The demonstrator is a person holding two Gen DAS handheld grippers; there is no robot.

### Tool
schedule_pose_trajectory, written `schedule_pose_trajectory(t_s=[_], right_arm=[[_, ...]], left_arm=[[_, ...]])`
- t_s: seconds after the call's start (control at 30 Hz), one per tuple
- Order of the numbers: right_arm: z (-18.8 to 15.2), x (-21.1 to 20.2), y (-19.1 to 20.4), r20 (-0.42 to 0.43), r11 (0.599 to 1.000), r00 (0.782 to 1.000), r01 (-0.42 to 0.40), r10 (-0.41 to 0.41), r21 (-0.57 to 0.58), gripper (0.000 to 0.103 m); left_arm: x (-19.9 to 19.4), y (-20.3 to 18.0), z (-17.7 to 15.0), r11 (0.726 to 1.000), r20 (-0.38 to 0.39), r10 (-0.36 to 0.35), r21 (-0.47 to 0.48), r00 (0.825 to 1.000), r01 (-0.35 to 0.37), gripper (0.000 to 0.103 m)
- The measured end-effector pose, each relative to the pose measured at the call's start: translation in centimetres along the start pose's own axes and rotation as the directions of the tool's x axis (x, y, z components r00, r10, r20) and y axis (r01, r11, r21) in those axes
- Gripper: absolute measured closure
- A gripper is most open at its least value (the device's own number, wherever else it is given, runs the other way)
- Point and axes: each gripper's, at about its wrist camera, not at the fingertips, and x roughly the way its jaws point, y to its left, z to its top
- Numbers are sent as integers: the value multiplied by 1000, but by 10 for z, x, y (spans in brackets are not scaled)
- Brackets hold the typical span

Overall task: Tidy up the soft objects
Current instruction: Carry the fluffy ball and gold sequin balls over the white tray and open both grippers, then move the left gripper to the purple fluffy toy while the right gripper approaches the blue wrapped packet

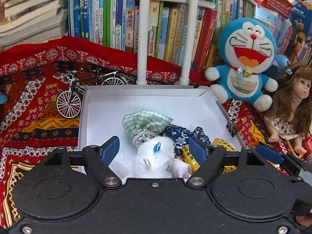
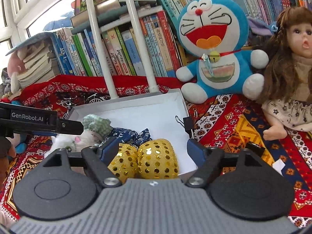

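I see left gripper point(image 1: 154, 148) fingers spread, white plush point(image 1: 156, 161) between them, untouched, in white box point(image 1: 136, 93). Right gripper point(image 2: 154, 148) fingers spread over gold sequin pouch point(image 2: 156, 159), same box.

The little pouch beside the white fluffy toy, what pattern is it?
Green-and-white gingham pouch, clearest in the left wrist view.

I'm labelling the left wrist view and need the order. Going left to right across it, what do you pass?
Toy bicycle → white box → green checked pouch → blue cat plush → long-haired doll.
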Motion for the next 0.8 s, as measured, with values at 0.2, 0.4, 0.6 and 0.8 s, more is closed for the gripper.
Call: schedule_pose_trajectory(t_s=[0.2,0.4,0.6,0.8], right_arm=[[0,-28,1,42,1000,999,-7,8,-21,12],[-2,-74,0,135,998,990,-38,43,-43,0],[-16,-121,1,217,992,973,-52,76,-112,0],[-35,-152,-2,264,987,958,-78,112,-138,0]], left_arm=[[-46,-10,-8,1000,69,-26,17,997,25,24],[-108,-25,-38,994,201,-81,84,976,65,21],[-165,-32,-82,990,324,-124,103,938,96,15],[-202,-29,-130,990,406,-129,98,905,97,13]])
